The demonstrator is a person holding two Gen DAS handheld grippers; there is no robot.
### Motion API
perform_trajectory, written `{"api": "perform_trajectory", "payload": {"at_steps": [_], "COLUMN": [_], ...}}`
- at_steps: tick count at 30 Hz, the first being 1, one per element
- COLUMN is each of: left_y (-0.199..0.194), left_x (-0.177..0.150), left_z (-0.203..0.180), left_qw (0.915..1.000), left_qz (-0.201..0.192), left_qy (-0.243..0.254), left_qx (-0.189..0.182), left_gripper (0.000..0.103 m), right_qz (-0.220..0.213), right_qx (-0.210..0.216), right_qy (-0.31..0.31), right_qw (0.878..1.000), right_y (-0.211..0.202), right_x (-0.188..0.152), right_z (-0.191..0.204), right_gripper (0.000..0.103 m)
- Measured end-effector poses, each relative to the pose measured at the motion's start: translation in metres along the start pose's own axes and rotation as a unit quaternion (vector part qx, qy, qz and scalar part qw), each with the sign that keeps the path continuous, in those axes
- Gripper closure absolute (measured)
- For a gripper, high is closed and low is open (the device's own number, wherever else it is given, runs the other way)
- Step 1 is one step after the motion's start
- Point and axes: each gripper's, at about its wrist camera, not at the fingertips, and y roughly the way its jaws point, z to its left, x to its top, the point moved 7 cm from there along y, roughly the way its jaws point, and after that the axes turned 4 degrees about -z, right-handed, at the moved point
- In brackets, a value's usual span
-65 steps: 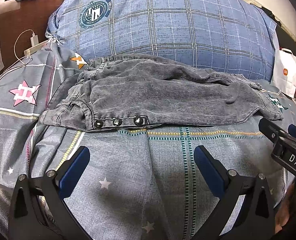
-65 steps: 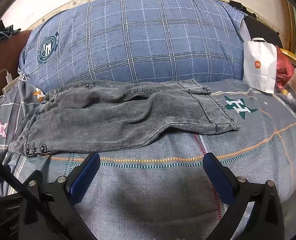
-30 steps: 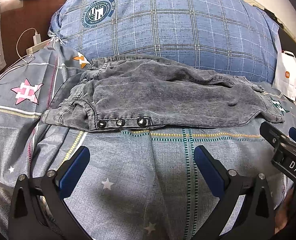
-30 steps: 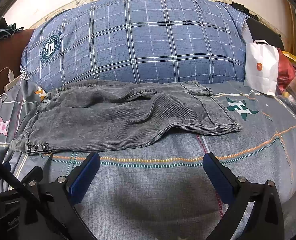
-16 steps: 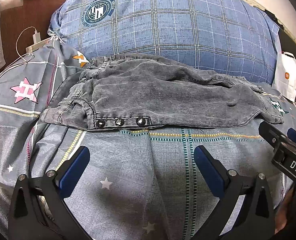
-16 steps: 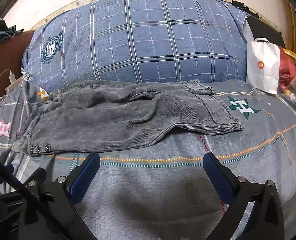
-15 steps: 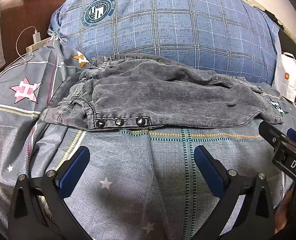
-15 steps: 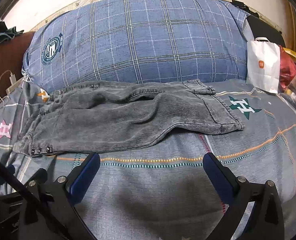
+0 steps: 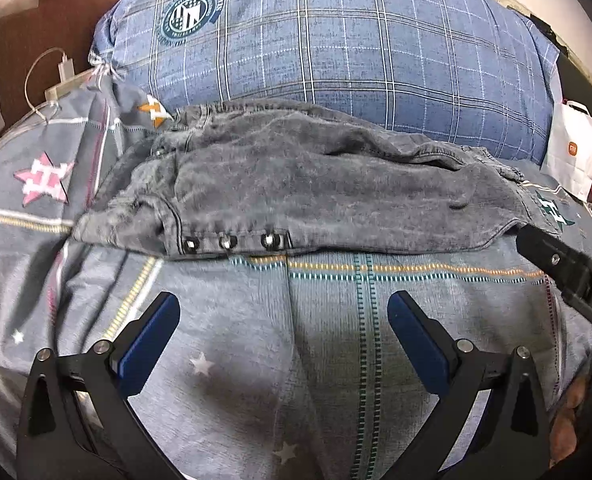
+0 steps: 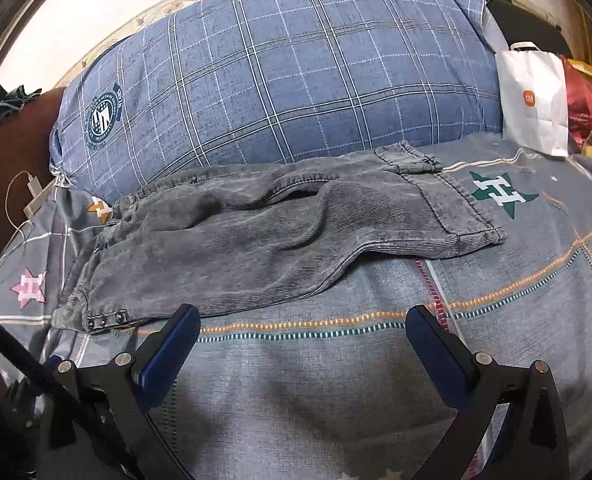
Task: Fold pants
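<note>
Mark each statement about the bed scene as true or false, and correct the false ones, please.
1. The grey pants lie on the bedsheet in front of the blue plaid pillow. True.
2. The left gripper is shut on the waistband. False: it is open and holds nothing.
3. The right gripper is open. True.
4. A white paper bag stands left of the pillow. False: it stands at the right.
5. Three metal snaps show on the pants' near edge. True.
</note>
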Motion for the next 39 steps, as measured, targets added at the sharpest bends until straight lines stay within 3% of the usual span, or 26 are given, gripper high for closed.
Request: {"api": "perform_trajectory", "payload": {"at_steps": [4, 9, 12, 15, 18, 21, 24, 26, 28, 31, 33, 34, 35, 37, 39], "left_y": [-0.001, 0.024, 0.045, 0.070, 0.099, 0.127, 0.147, 0.152, 0.154, 0.147, 0.145, 0.145, 0.144, 0.144, 0.143], "left_x": [0.037, 0.108, 0.153, 0.173, 0.171, 0.151, 0.133, 0.129, 0.130, 0.135, 0.138, 0.141, 0.141, 0.142, 0.144], "left_z": [0.000, -0.012, -0.032, -0.050, -0.050, -0.036, -0.021, -0.017, -0.016, -0.016, -0.019, -0.020, -0.021, -0.024, -0.027], "left_qw": [0.9997, 0.9980, 0.9953, 0.9879, 0.9856, 0.9801, 0.9709, 0.9669, 0.9650, 0.9674, 0.9695, 0.9700, 0.9702, 0.9696, 0.9699], "left_qz": [0.008, 0.006, -0.001, 0.015, 0.033, 0.075, 0.116, 0.127, 0.131, 0.122, 0.116, 0.114, 0.115, 0.116, 0.114], "left_qy": [-0.006, -0.016, -0.016, -0.033, -0.053, -0.094, -0.138, -0.154, -0.160, -0.152, -0.145, -0.142, -0.140, -0.138, -0.135], "left_qx": [-0.022, -0.061, -0.096, -0.151, -0.157, -0.158, -0.158, -0.159, -0.162, -0.161, -0.160, -0.161, -0.161, -0.165, -0.168], "left_gripper": [0.000, 0.000, 0.000, 0.000, 0.000, 0.000, 0.000, 0.000, 0.000, 0.000, 0.000, 0.000, 0.000, 0.000, 0.000], "right_qz": [0.041, 0.102, 0.109, 0.135, 0.149, 0.182, 0.212, 0.216, 0.221, 0.247, 0.231, 0.240, 0.240, 0.244, 0.236], "right_qx": [0.017, -0.003, 0.017, 0.042, 0.024, -0.006, -0.050, -0.076, -0.082, -0.053, -0.048, -0.050, -0.071, -0.099, -0.095], "right_qy": [0.015, 0.047, 0.079, 0.069, 0.056, 0.056, 0.067, 0.071, 0.077, 0.102, 0.077, 0.065, 0.049, 0.018, 0.017], "right_qw": [0.999, 0.994, 0.991, 0.988, 0.987, 0.982, 0.974, 0.971, 0.969, 0.962, 0.969, 0.967, 0.967, 0.965, 0.967], "right_y": [0.005, 0.029, 0.053, 0.088, 0.126, 0.181, 0.232, 0.258, 0.281, 0.309, 0.310, 0.311, 0.310, 0.305, 0.292], "right_x": [0.016, 0.066, 0.108, 0.140, 0.167, 0.185, 0.190, 0.195, 0.197, 0.187, 0.190, 0.186, 0.184, 0.182, 0.186], "right_z": [-0.005, -0.029, -0.044, -0.051, -0.067, -0.094, -0.128, -0.150, -0.166, -0.180, -0.175, -0.170, -0.169, -0.164, -0.157], "right_gripper": [0.000, 0.000, 0.000, 0.001, 0.003, 0.003, 0.017, 0.021, 0.021, 0.024, 0.033, 0.055, 0.069, 0.083, 0.088]}}
